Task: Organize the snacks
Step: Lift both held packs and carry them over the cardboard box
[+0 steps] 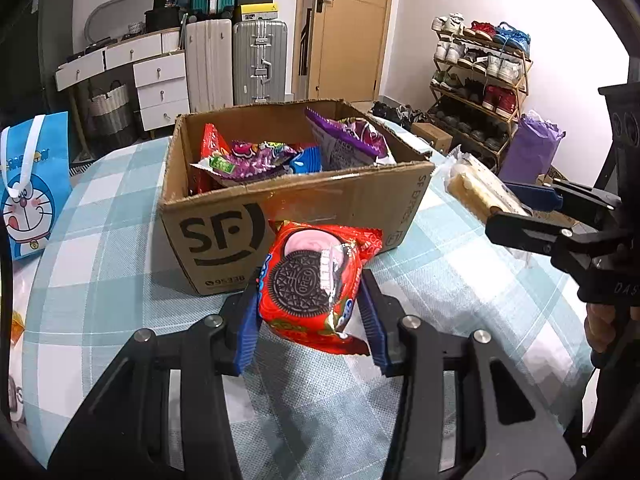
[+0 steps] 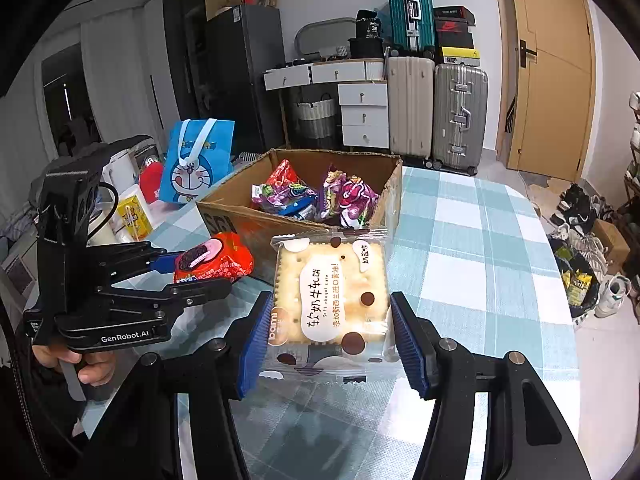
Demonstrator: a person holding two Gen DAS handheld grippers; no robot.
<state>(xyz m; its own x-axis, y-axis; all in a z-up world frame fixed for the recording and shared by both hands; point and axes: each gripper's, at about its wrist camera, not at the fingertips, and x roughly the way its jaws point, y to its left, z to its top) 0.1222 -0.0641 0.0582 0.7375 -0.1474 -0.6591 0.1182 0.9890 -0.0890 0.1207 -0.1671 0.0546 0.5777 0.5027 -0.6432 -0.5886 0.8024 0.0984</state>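
A: What are the left tongs point(image 1: 310, 312) doing?
B: They are pinching a red Oreo packet point(image 1: 316, 284) between their blue pads, holding it above the checked surface point(image 1: 100, 216), just in front of the cardboard box point(image 1: 280, 208).
A: And the right tongs point(image 2: 330, 336)?
B: They are gripping a clear-wrapped cracker pack point(image 2: 332, 300) by its two sides, also off the surface and near the box's front corner.
A: What is sitting in the box?
B: Purple, red and blue snack bags point(image 1: 260, 156) are lying inside it, loosely piled.
A: Anything beside it?
B: A blue cartoon gift bag point(image 2: 198, 164) is standing on the surface beyond the left tongs.
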